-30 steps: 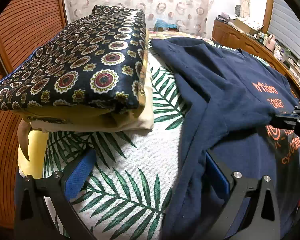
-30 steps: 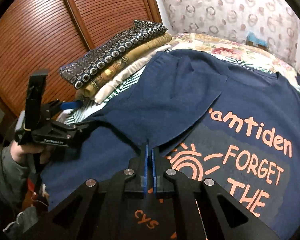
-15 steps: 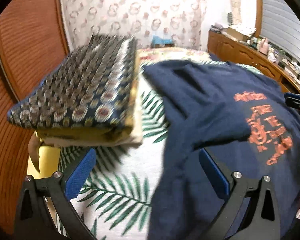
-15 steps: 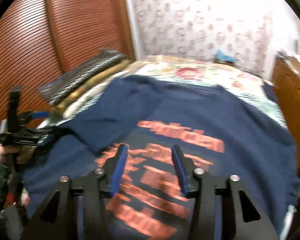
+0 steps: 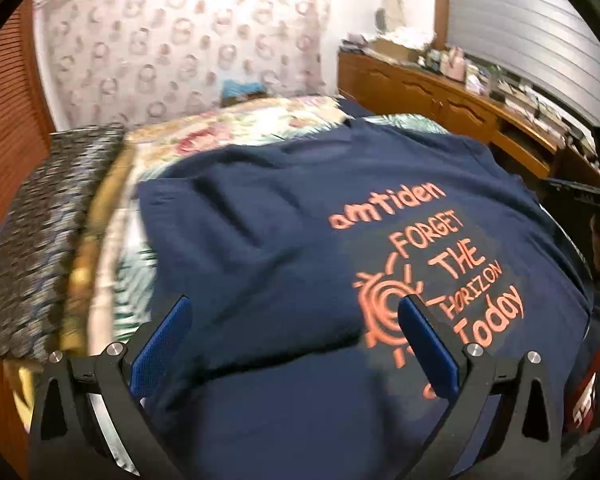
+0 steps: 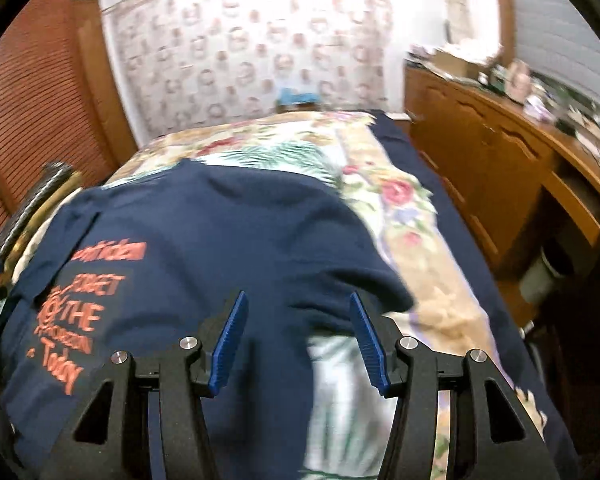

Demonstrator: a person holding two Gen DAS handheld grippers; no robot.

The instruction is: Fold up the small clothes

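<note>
A: Shirt [image 5: 284, 248] lies flat on the bed [image 6: 400, 208], print up, with its left side already folded in over the body. Both claws are released and grasp nothing.

B: So what could spoil it?

A: Right gripper [image 6: 300, 332] hangs spread above the unfolded right edge, where the sleeve bulges. If it pinches only the top layer there, I judge the fold would drag crooked and bunch the cloth.

B: And the left gripper [image 5: 296, 344]?

A: Its jaws stand wide over the folded flap, near the sun print. Brushing that flap could flip it open again.

B: Anything nearby to worry about?

A: Stack [image 5: 36, 240] of folded cloth sits just beside the shirt's left edge. A wide sweep on that side might knock it. Both views are blurred, so exact edges are hard to place.
</note>
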